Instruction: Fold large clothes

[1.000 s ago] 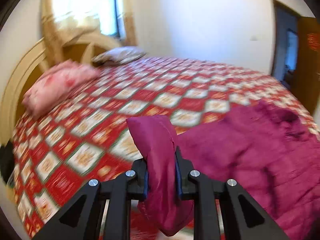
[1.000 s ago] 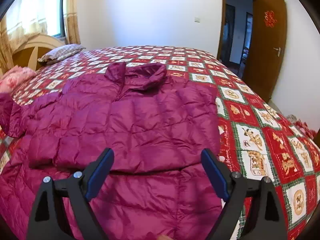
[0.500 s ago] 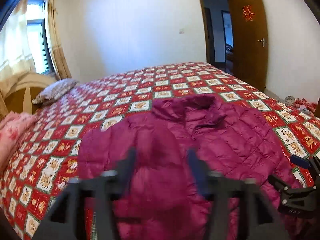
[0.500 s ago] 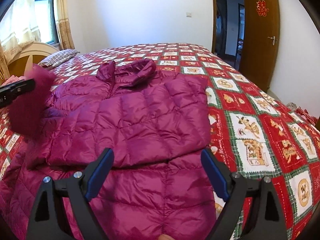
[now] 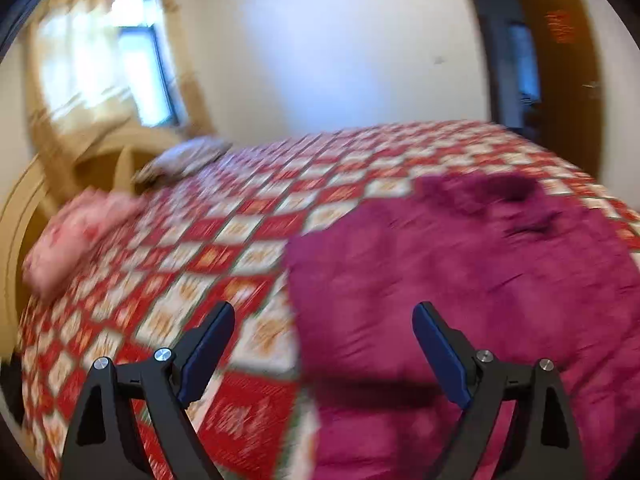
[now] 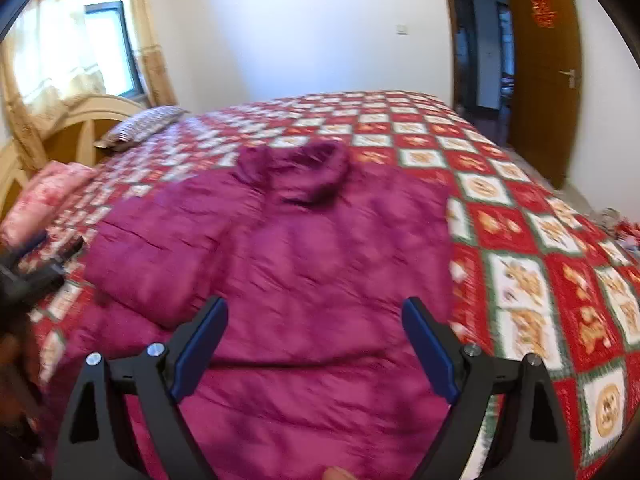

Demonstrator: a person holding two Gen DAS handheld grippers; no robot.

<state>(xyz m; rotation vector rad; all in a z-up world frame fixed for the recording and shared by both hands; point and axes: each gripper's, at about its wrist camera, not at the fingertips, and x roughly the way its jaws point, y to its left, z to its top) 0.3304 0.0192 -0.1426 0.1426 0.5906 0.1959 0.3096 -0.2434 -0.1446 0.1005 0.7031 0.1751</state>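
A magenta puffer jacket [image 6: 320, 264] lies flat on the bed, collar toward the far side, with both sleeves folded across its front. It also shows in the left wrist view [image 5: 460, 280], blurred. My left gripper [image 5: 324, 348] is open and empty, above the jacket's left edge. It shows at the left edge of the right wrist view [image 6: 36, 268]. My right gripper [image 6: 314, 344] is open and empty, above the jacket's lower part.
The bed carries a red, white and green patterned quilt [image 6: 540, 248]. A pink pillow [image 5: 76, 236] and a striped pillow [image 6: 144, 128] lie by the wooden headboard [image 6: 80, 120]. An open doorway and a brown door [image 6: 540, 80] stand at the right.
My left gripper carried the left sleeve over the jacket's front, let it go and opened, then drew back left. My right gripper stayed open.
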